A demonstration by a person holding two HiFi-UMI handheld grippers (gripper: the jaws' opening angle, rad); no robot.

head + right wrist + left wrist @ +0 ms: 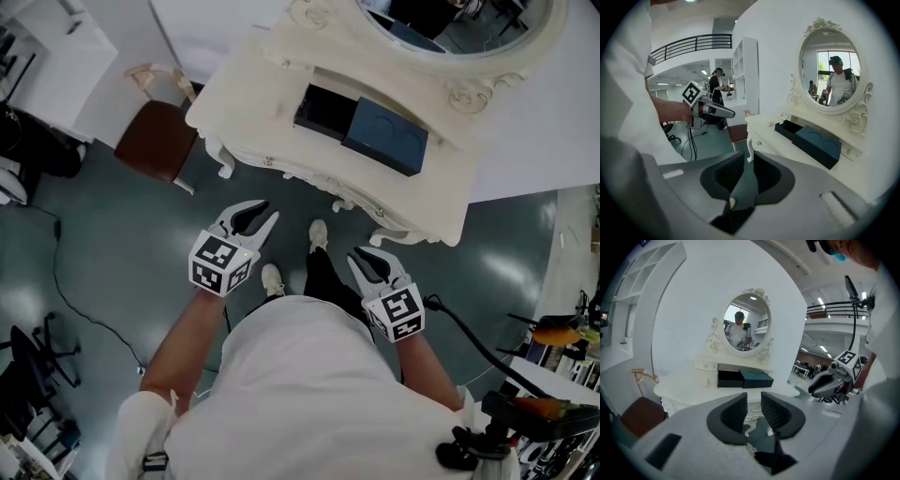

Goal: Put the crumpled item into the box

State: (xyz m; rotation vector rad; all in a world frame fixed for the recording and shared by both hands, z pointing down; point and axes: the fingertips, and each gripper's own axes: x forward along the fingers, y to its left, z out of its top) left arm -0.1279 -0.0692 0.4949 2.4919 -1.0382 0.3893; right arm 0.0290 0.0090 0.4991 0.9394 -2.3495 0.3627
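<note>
Box (pixel 323 112) open toward back edge of surface (pixel 253 103), straight ahead of right claw (pixel 364 253), left claw (pixel 270 210) alongside, both narrowly parted, empty; crumpled item unseen.

Glossy grey-green floor (pixel 122 244) fills the lower head view. Cream carved dressing table (pixel 244 94) upper centre, with an oval mirror (pixel 450 23) at the top edge. Brown-seated stool (pixel 155 141) left of the table. White wall (pixel 693 310) behind. Black cable (pixel 56 272) on the floor at left. In the right gripper view, upper left: white shelves (pixel 747 70), railed balcony (pixel 689 44), ceiling lights (pixel 704 71) beneath.
</note>
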